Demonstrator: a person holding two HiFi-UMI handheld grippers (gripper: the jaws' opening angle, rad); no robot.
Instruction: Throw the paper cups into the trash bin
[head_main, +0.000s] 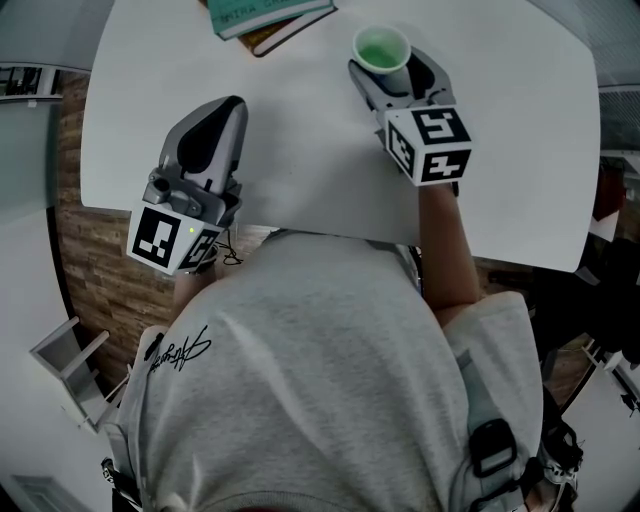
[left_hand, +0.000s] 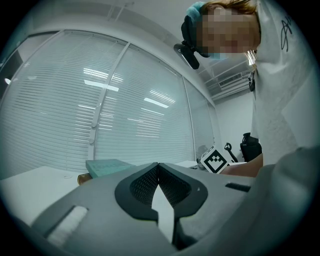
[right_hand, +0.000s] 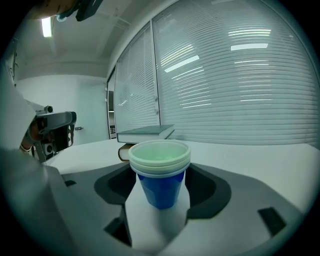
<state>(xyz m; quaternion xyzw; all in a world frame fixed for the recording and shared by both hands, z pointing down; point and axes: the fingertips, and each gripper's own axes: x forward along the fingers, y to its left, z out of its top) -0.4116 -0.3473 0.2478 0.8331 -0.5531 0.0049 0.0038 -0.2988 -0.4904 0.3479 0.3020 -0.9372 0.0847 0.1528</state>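
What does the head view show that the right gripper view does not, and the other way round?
Only the head view: the marker cube on the right gripper, and the floor past the table edge. Only the right gripper view: the blinds, and that the cups are blue outside, two stacked. Both: the cups between that gripper's open jaws, the books, the white table.

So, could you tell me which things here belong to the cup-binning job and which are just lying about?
Part of the job: the stacked paper cups, standing between the open jaws of the right gripper; the left gripper, shut and empty. No trash bin is in view.
Just lying about: the two stacked books on the white table.
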